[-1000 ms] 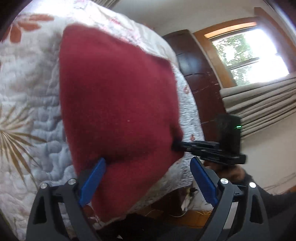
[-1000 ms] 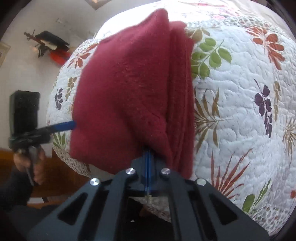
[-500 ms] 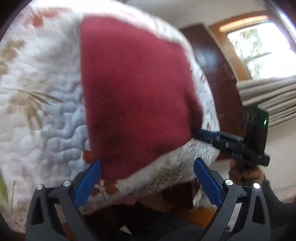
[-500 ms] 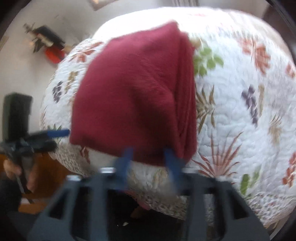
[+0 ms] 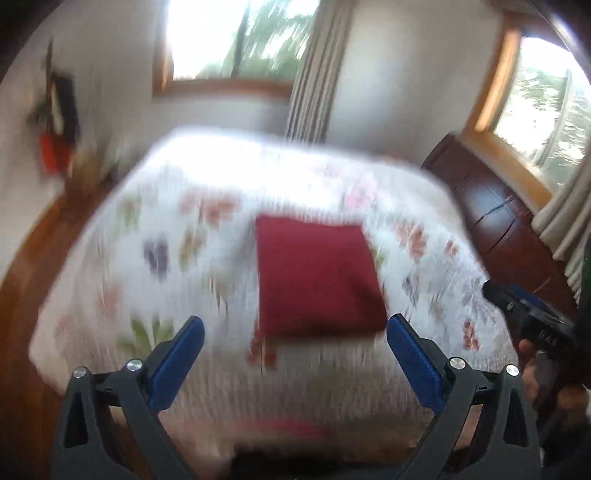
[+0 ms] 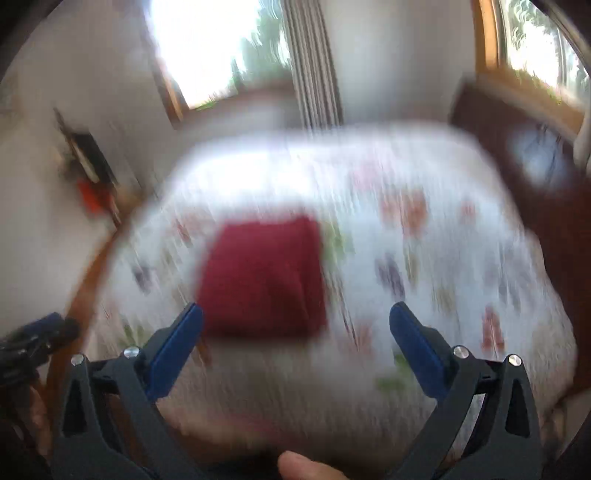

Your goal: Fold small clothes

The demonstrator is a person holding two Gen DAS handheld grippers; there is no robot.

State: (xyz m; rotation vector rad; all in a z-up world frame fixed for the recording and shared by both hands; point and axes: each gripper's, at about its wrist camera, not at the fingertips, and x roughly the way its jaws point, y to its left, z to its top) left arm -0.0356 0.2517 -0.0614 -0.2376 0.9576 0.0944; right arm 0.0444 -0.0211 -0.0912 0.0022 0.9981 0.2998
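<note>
A: Where was the cloth (image 5: pixel 319 280)?
B: Dark red, folded into a flat rectangle, lying on the quilt (image 5: pixel 147 229), toward the near edge of the bed. Nothing touched it.
A: Left gripper (image 5: pixel 295 345)?
B: Jaws spread wide, empty. Blue pads (image 5: pixel 177 363) framed the cloth's near edge from short of it, not in contact.
A: Right gripper (image 6: pixel 295 343)?
B: Same: wide apart, nothing held. Cloth sat ahead of its left pad. In the left view it showed at far right, off the bed's side, in a hand (image 5: pixel 554 376); jaw gap not readable from there.
A: Surroundings?
B: Floral quilt, windows (image 5: pixel 236 33) and a curtain (image 5: pixel 310 70) behind, dark wood cabinet (image 5: pixel 495 206) to the right. Both views heavily motion-blurred, so no fine detail.
</note>
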